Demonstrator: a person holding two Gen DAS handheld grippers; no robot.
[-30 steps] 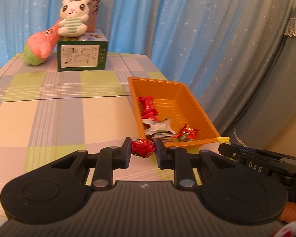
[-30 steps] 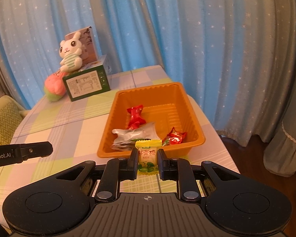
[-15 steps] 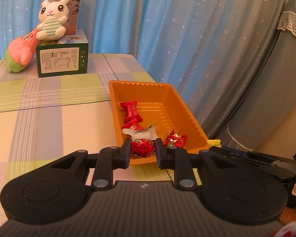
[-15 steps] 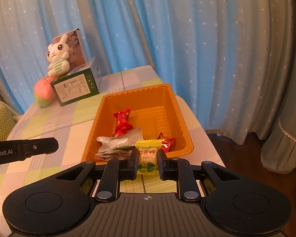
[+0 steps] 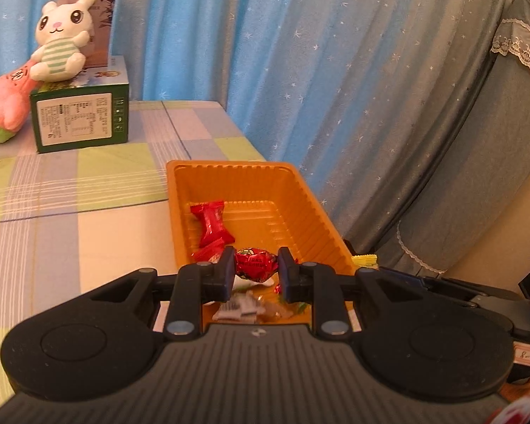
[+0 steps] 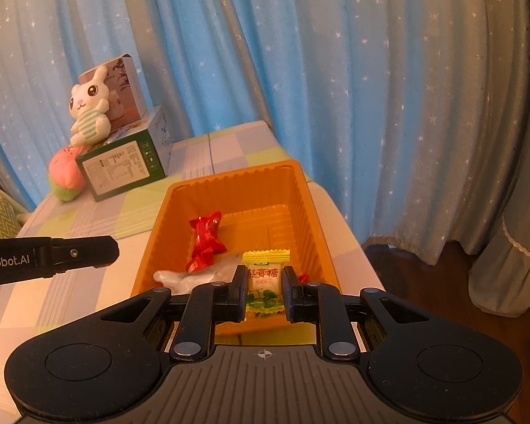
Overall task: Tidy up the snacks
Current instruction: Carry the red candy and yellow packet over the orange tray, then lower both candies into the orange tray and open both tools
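Note:
An orange tray (image 5: 180, 190) (image 6: 302, 198) stands near the table's right edge and holds red wrapped candies (image 5: 212, 224) (image 6: 206, 236) and a clear wrapper (image 6: 183, 277). My left gripper (image 5: 256, 265) is shut on a red foil candy (image 5: 256, 265) and holds it over the tray's near end. My right gripper (image 6: 265, 284) is shut on a yellow-green candy packet (image 6: 266, 275), held above the tray's near end. The left gripper's finger (image 6: 70, 252) shows at the left of the right wrist view.
A green box (image 5: 79, 120) (image 6: 122, 166) with a plush rabbit (image 5: 65, 40) (image 6: 88, 106) and a pink plush (image 5: 5, 106) stands at the back of the checked tablecloth (image 5: 70, 212). Blue starred curtains (image 5: 300, 70) hang behind. The table's right edge drops off beside the tray.
Both grippers have moved forward with their candies, from before the tray's near rim to above its near end. The jaws stay shut.

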